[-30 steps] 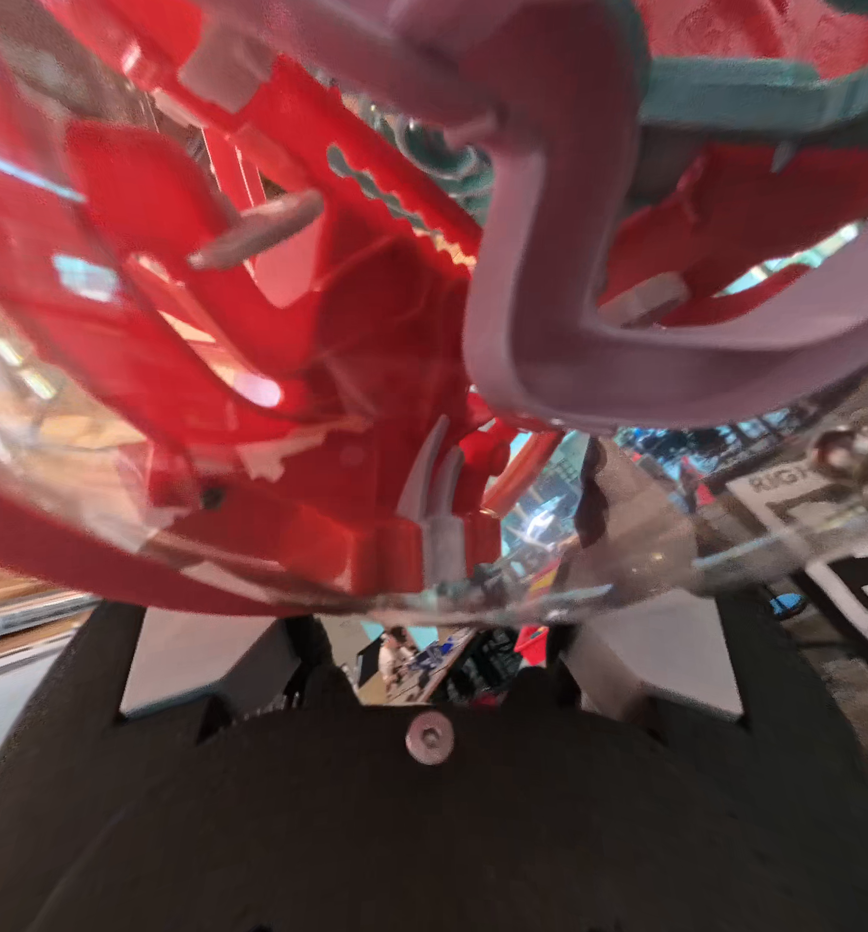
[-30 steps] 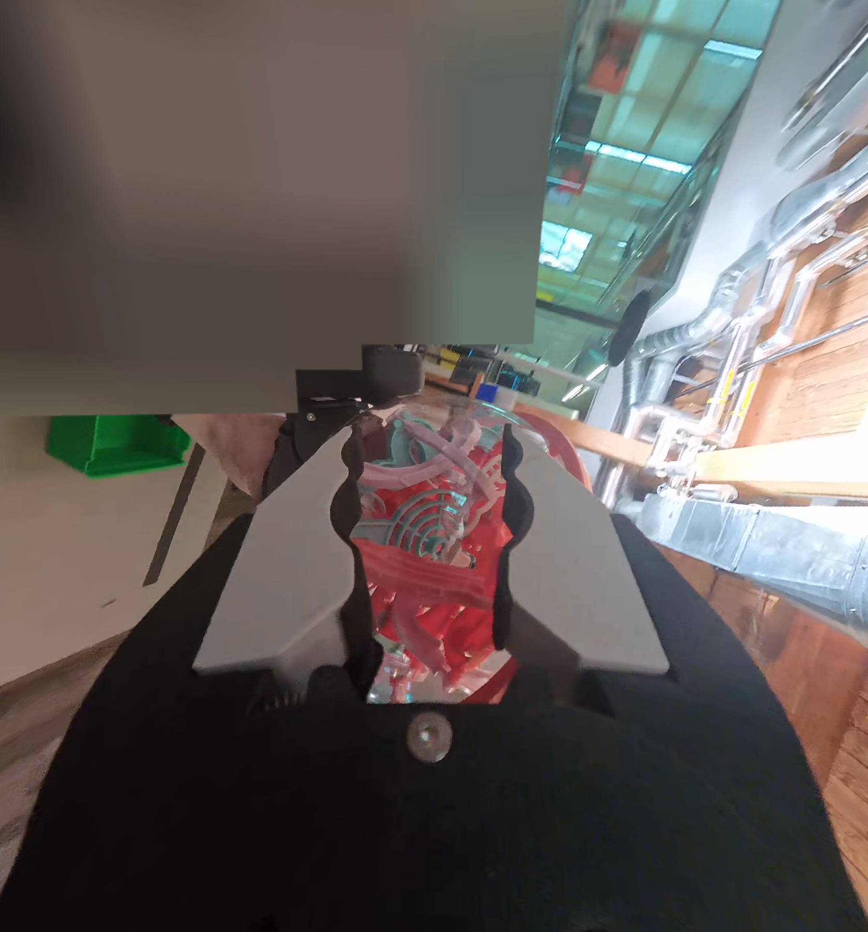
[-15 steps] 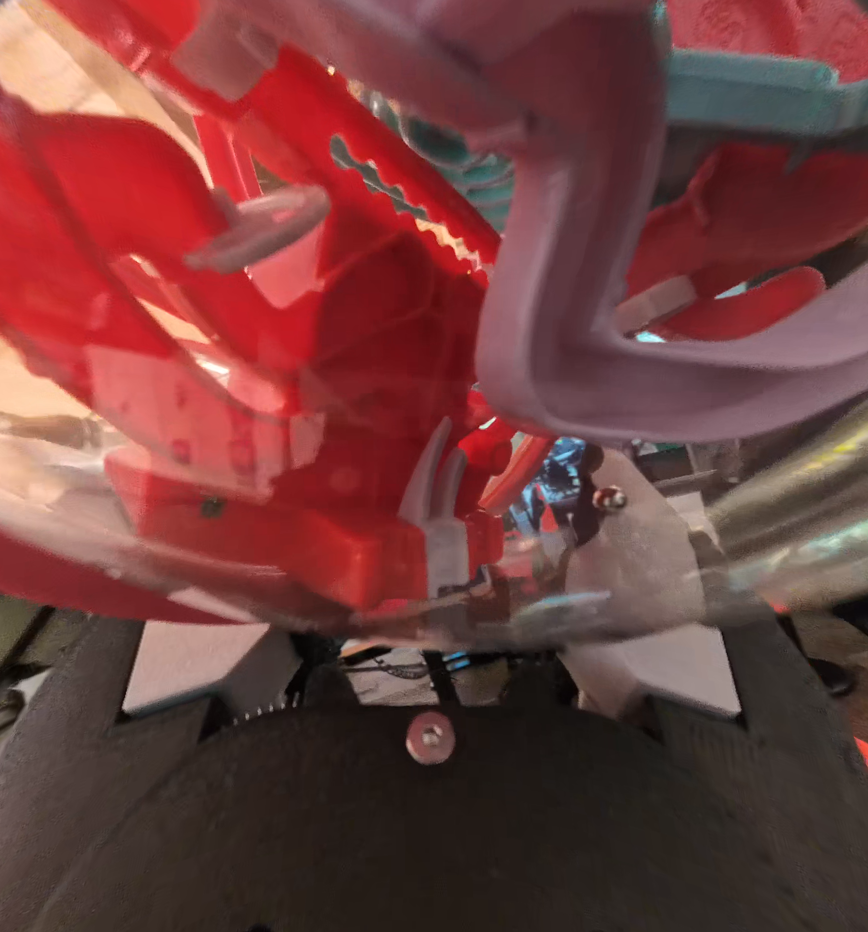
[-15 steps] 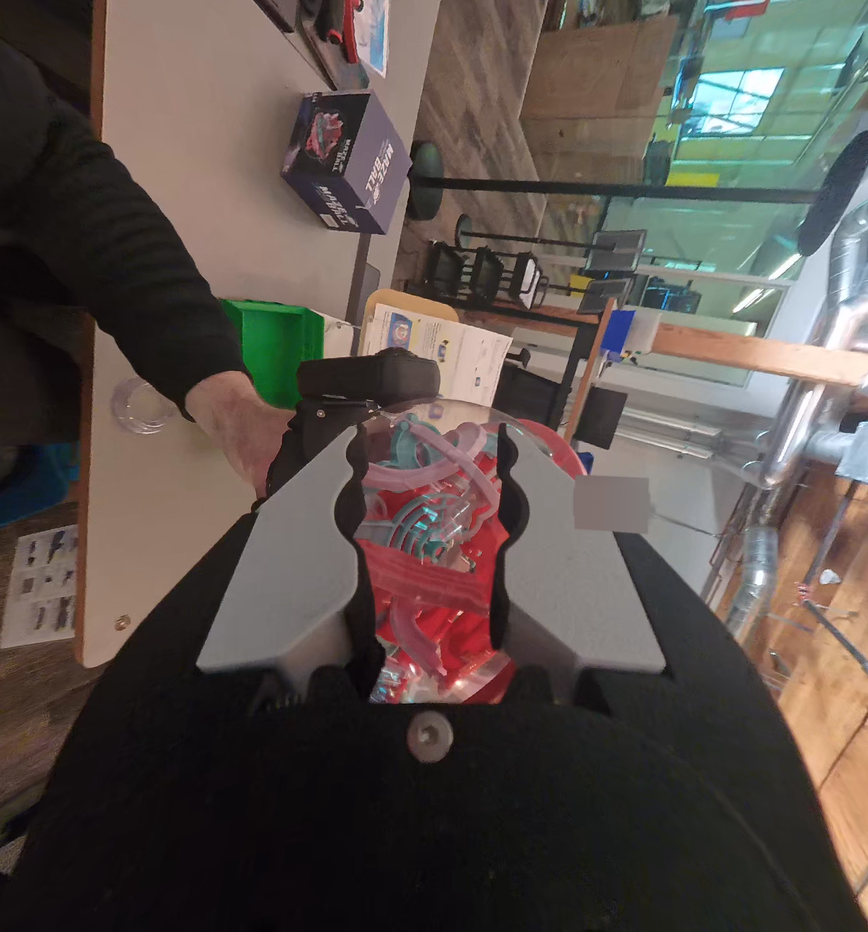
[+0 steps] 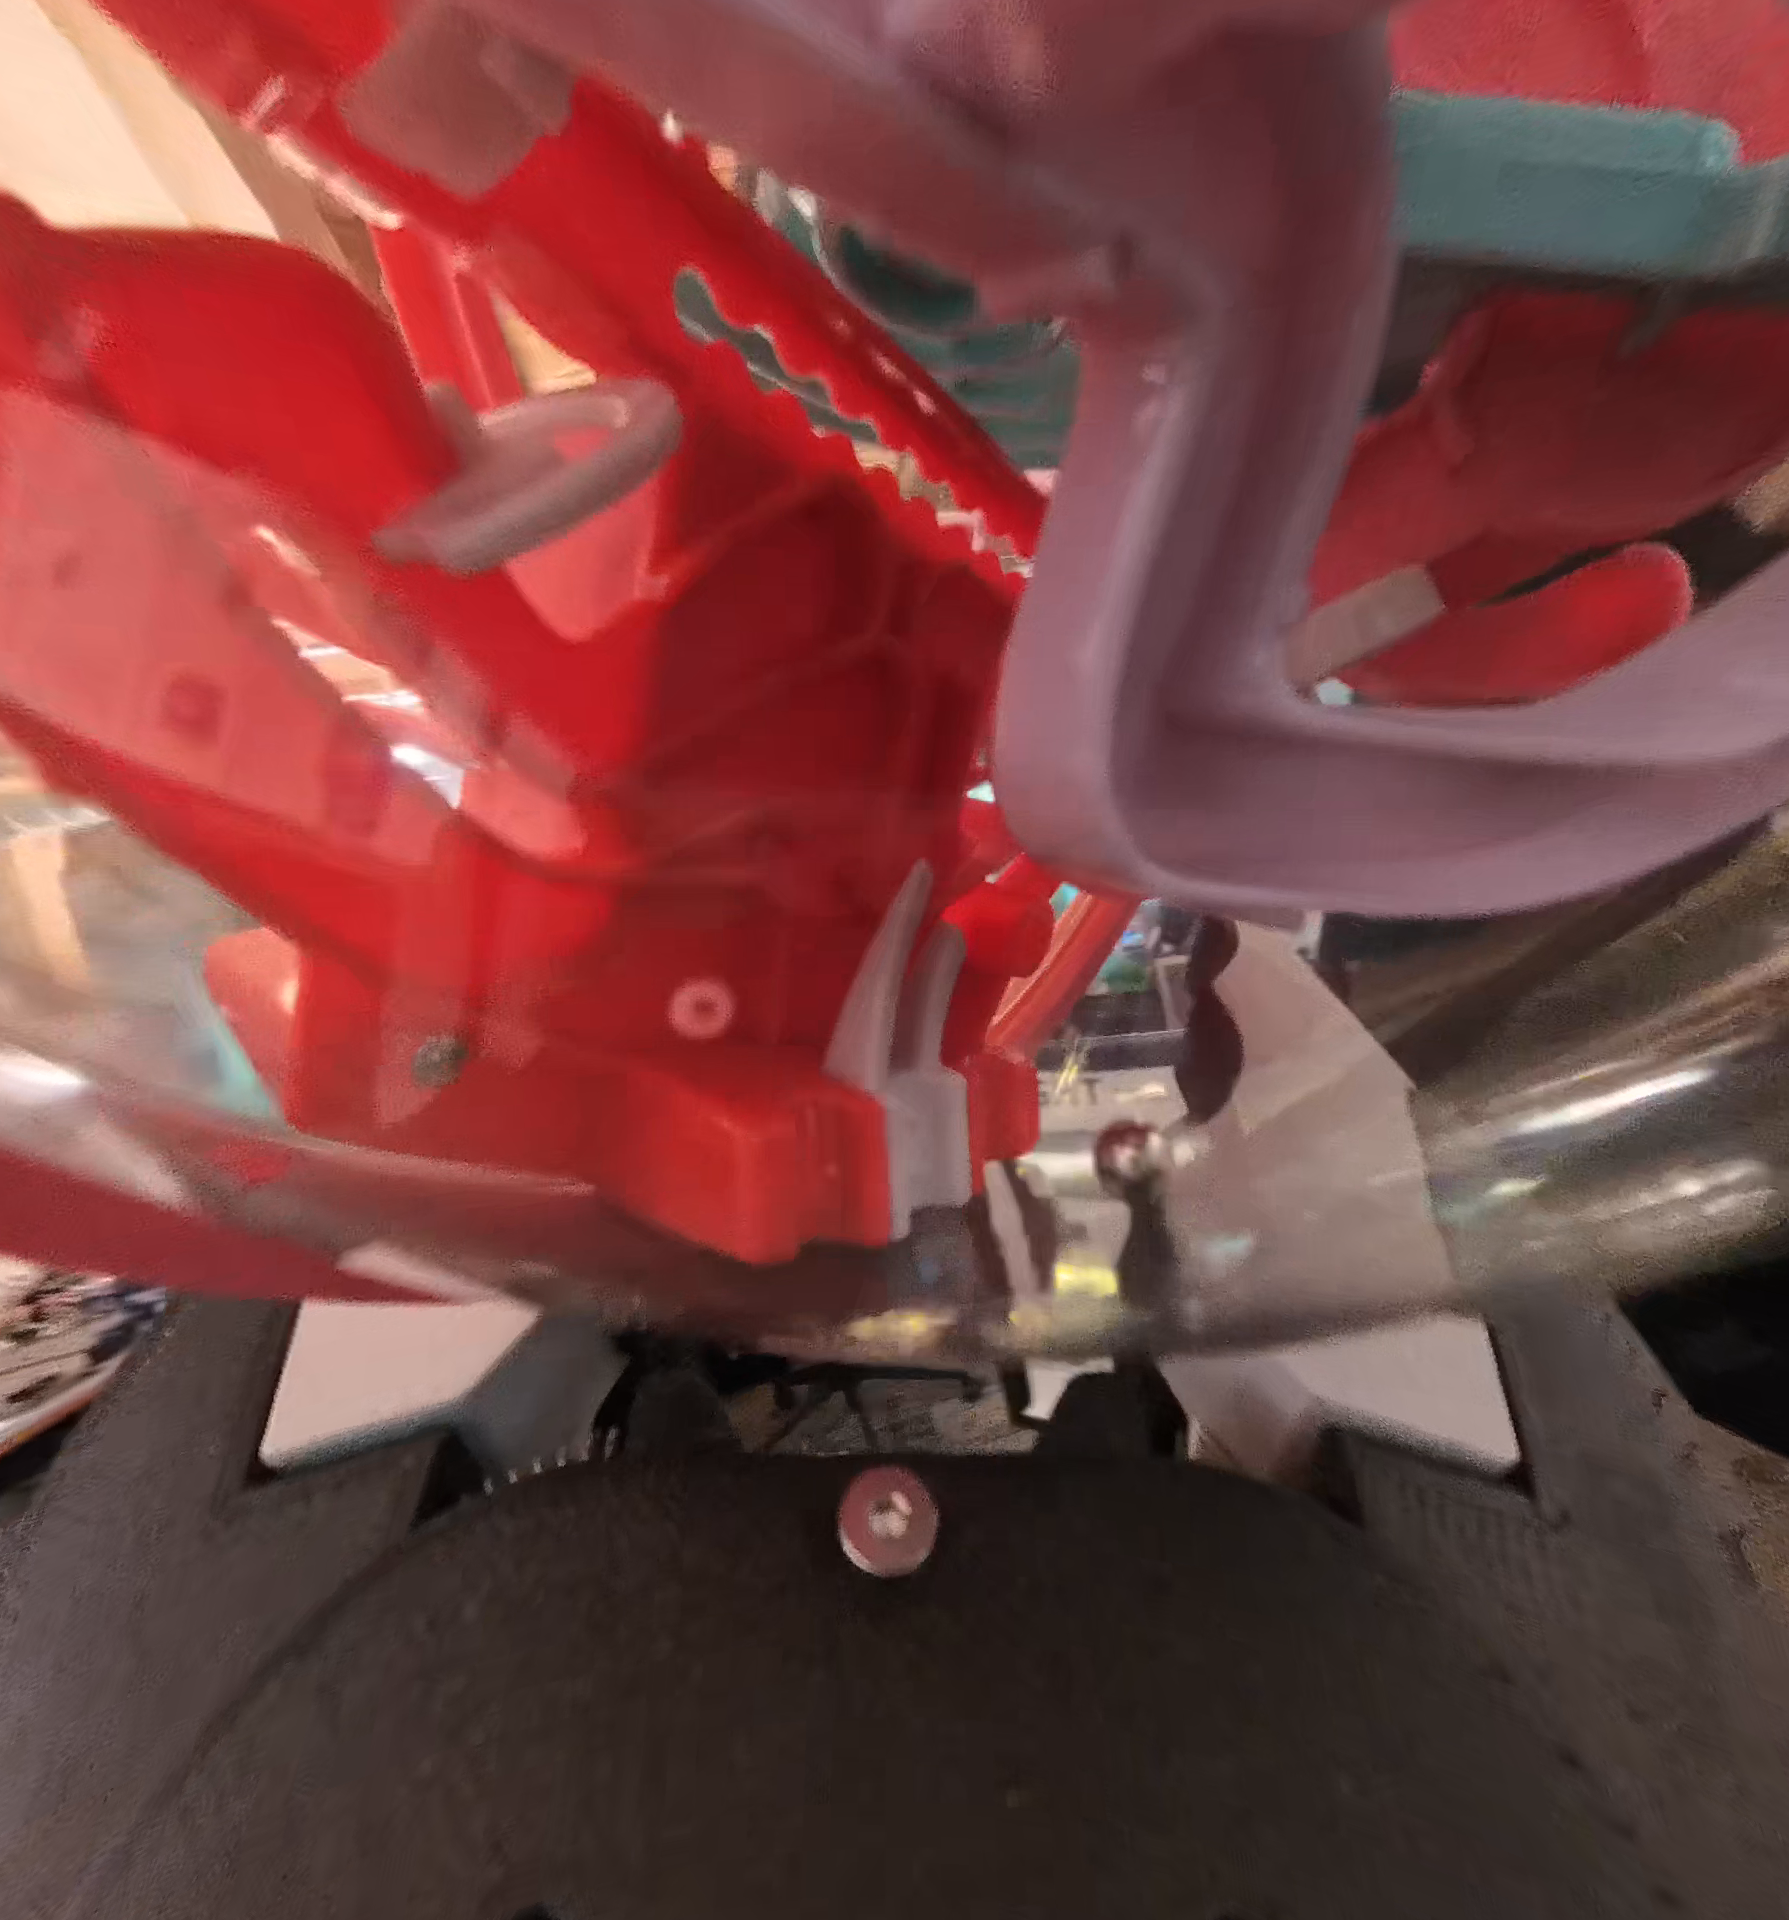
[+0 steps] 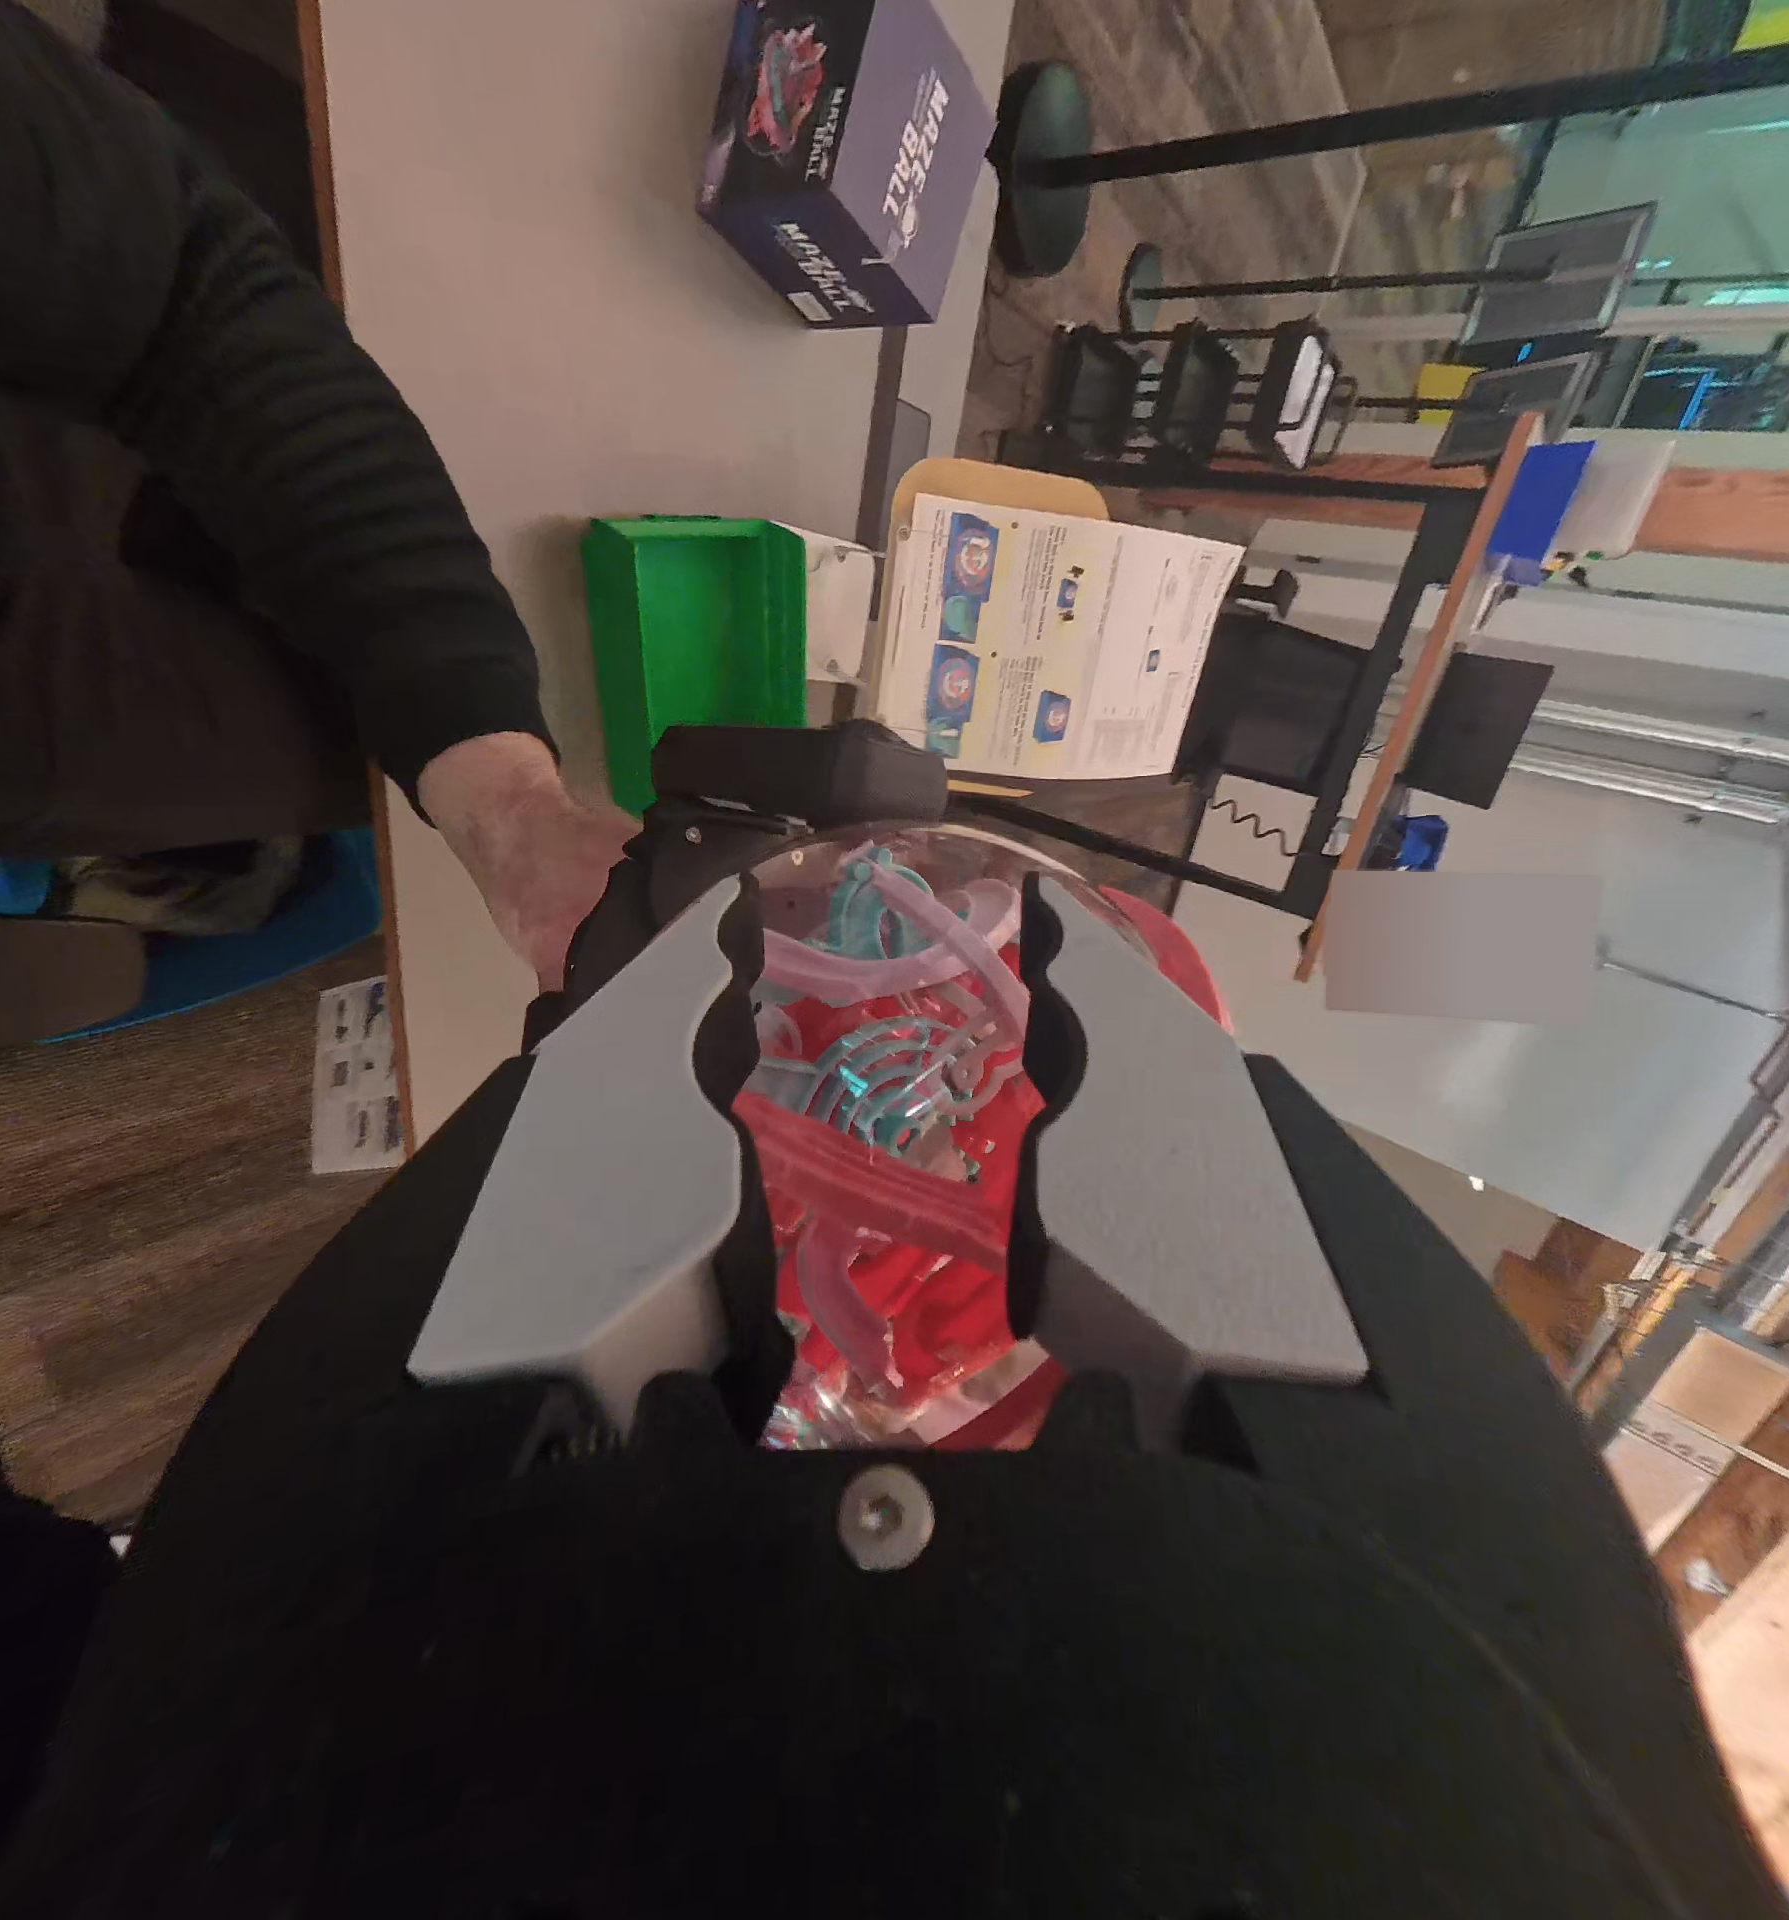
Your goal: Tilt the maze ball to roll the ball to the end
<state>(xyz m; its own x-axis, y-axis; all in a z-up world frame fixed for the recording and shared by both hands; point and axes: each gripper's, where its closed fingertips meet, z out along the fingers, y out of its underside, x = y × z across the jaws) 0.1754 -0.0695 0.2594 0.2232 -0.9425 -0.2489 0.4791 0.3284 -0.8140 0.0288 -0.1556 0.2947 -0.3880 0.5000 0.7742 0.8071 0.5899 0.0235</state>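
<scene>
Two grey fingers [image 5: 1285,1174] of the left gripper [image 5: 890,1340] stood wide apart in the left wrist view, and the maze ball [image 5: 724,748] filled the space between them, pressed close to the camera. Its clear shell held red, lilac and teal tracks. One small silver ball [image 5: 1129,1151] lay low inside the shell, just beside the right finger — apart from the red block. This picture was blurred.

In the right wrist view the right gripper [image 6: 885,904] was closed on the maze ball [image 6: 869,1122]; both grey fingers [image 6: 609,1174] touched its shell. On the far side a hand [image 6: 537,842] in a black sleeve held the left gripper [image 6: 765,790] against the toy. Beyond it were a table [image 6: 516,312], with a green bin [image 6: 692,634], a dark box [image 6: 848,156] and a printed sheet [image 6: 1056,644] — all well apart from the toy.
</scene>
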